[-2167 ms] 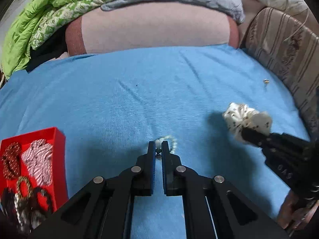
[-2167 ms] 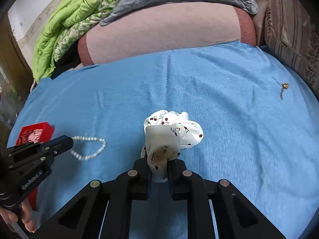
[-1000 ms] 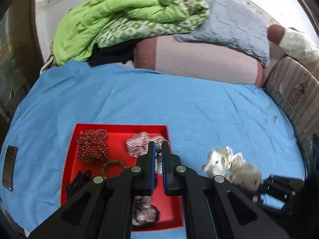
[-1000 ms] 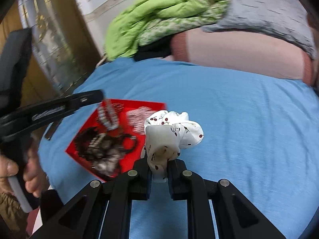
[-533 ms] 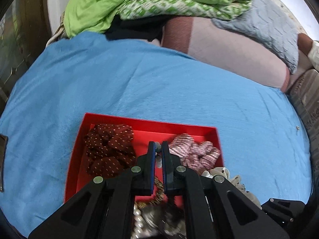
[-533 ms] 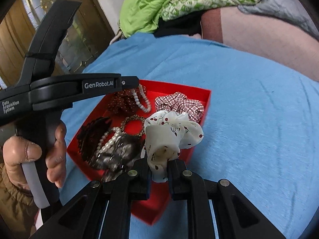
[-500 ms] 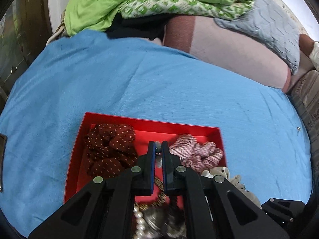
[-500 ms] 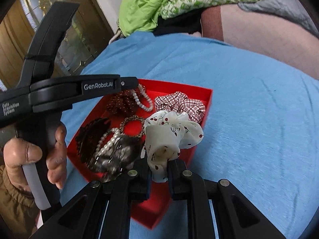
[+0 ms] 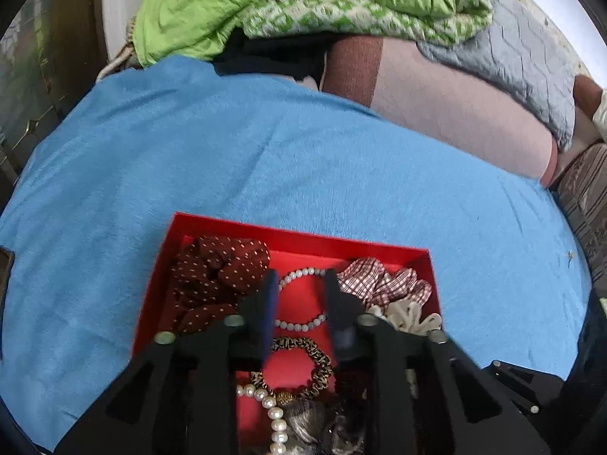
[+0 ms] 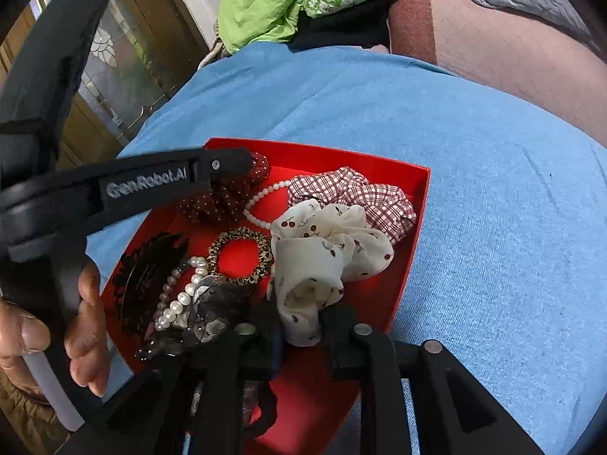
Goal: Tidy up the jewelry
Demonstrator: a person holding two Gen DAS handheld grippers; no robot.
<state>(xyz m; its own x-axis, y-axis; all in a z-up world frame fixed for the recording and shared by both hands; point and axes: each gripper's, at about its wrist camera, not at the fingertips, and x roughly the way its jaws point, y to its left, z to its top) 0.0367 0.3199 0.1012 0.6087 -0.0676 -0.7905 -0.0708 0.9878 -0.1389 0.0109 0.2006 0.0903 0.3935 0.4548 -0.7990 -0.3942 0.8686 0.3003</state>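
A red tray (image 9: 303, 237) (image 10: 413, 242) lies on the blue bedsheet. My left gripper (image 9: 299, 284) is open above it; the small pearl bracelet (image 9: 299, 297) (image 10: 261, 199) lies in the tray between its fingers. My right gripper (image 10: 301, 326) is shut on the white cherry-print scrunchie (image 10: 322, 254), held over the tray's right part; it also shows in the left wrist view (image 9: 406, 313). In the tray are a dark red dotted scrunchie (image 9: 212, 276), a checked scrunchie (image 10: 353, 193), a leopard hair tie (image 10: 241, 256) and a pearl string (image 10: 178, 295).
The blue sheet (image 9: 227, 159) covers the bed around the tray. A pink bolster (image 9: 447, 113), green quilts (image 9: 265, 3) and a grey pillow (image 9: 531, 64) are piled at the back. A small gold piece (image 9: 570, 254) lies at the far right. A glass door (image 10: 114, 72) stands left.
My left gripper has opened and let the pearl bracelet fall into the tray. My right gripper has brought the white scrunchie closer over the tray.
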